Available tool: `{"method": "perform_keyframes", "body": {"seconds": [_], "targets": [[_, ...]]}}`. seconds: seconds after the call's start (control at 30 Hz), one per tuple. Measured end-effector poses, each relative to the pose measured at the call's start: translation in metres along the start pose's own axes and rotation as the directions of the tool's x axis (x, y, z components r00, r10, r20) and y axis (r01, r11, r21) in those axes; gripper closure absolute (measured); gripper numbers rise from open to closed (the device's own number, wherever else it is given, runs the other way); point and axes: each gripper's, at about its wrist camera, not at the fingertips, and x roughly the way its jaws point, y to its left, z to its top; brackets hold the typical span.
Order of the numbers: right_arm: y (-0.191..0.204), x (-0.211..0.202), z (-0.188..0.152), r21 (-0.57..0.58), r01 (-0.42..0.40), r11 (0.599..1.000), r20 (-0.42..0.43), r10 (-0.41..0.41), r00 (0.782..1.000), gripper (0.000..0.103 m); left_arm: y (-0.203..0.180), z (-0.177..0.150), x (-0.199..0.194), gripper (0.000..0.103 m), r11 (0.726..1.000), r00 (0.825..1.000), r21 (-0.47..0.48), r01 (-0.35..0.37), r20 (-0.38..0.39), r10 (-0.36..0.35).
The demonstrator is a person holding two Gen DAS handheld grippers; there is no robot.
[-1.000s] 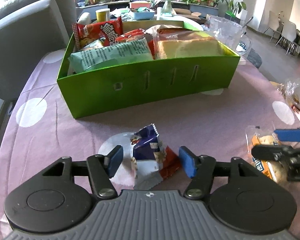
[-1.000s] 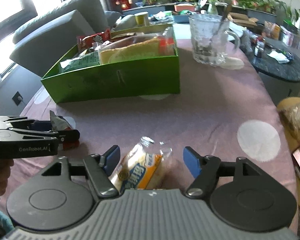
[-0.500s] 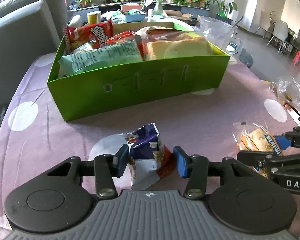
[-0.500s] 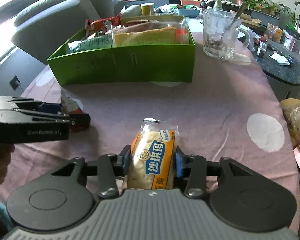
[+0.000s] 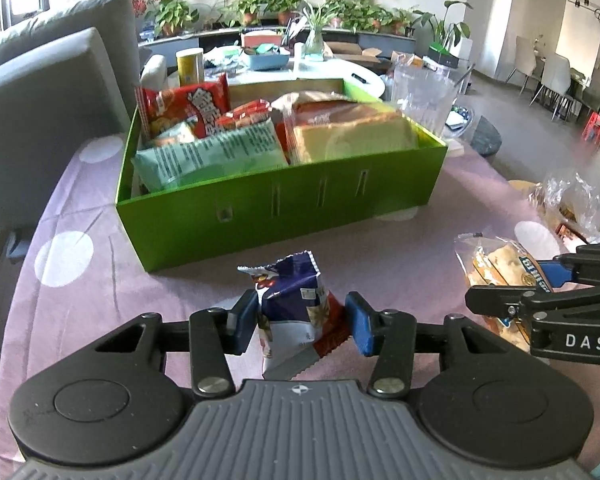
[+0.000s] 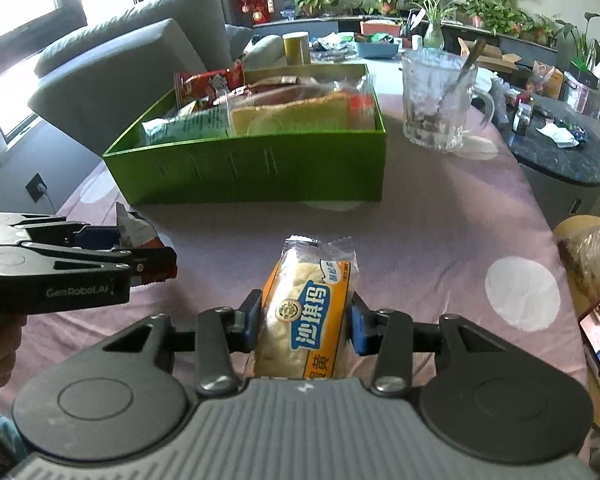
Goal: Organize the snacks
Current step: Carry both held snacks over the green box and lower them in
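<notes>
1. Blue snack packet (image 5: 296, 312) pinched between the blue pads of the left gripper (image 5: 300, 322), low over the tablecloth (image 5: 100, 300), just in front of the green box (image 5: 280, 212); crumpled top edge upward, red corner poking out on the right.
2. Left gripper clamped on that packet, both pads (image 5: 242, 322) pressing its sides.
3. Orange bread packet (image 6: 306, 312) gripped lengthwise between the pads of the right gripper (image 6: 304, 324), clear sealed end pointing toward the box, blue label with white characters facing up.
4. Right gripper clamped on the bread packet, pads (image 6: 358, 328) tight against both long edges.
5. Seen from the left wrist, same bread packet (image 5: 496, 272) off to the right, held in the right gripper (image 5: 540, 284).
6. Seen from the right wrist, left gripper (image 6: 112, 248) off to the left with the blue packet (image 6: 134, 232) in its grip.
7. Green box (image 6: 252, 168) ahead on the tablecloth (image 6: 440, 220), already holding a red bag (image 5: 188, 110), a pale green bag (image 5: 212, 156) and wrapped sliced bread (image 5: 352, 132).
8. Glass mug (image 6: 440, 100) with a spoon inside, just right of the box.
9. Grey sofa (image 6: 140, 52) behind on the left.
</notes>
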Motion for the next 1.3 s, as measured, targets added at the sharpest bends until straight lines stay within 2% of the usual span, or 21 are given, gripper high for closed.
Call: {"method": "perform_keyframes", "body": {"seconds": [0.37, 0.73, 0.97, 1.3], "targets": [[0.005, -0.012, 0.025, -0.031, -0.01, 0.999, 0.082, 0.013, 0.997, 0.017, 0.001, 0.019, -0.019, 0.058, 1.0, 0.997, 0.027, -0.011, 0.071, 0.009], [0.018, -0.012, 0.079, -0.072, -0.034, 0.997, 0.197, 0.047, 0.979, 0.017, 0.016, 0.062, -0.031, 0.058, 0.999, 0.988, 0.043, -0.029, 0.155, 0.022], [0.026, -0.002, 0.11, -0.064, -0.055, 0.996, 0.231, 0.068, 0.97, 0.017, 0.032, 0.086, -0.022, 0.058, 0.998, 0.983, 0.035, -0.046, 0.178, 0.039], [0.032, 0.03, 0.146, -0.04, -0.084, 0.996, 0.22, 0.091, 0.971, 0.017, 0.058, 0.117, 0.007, 0.058, 0.998, 0.984, 0.028, -0.059, 0.169, 0.053]]}}
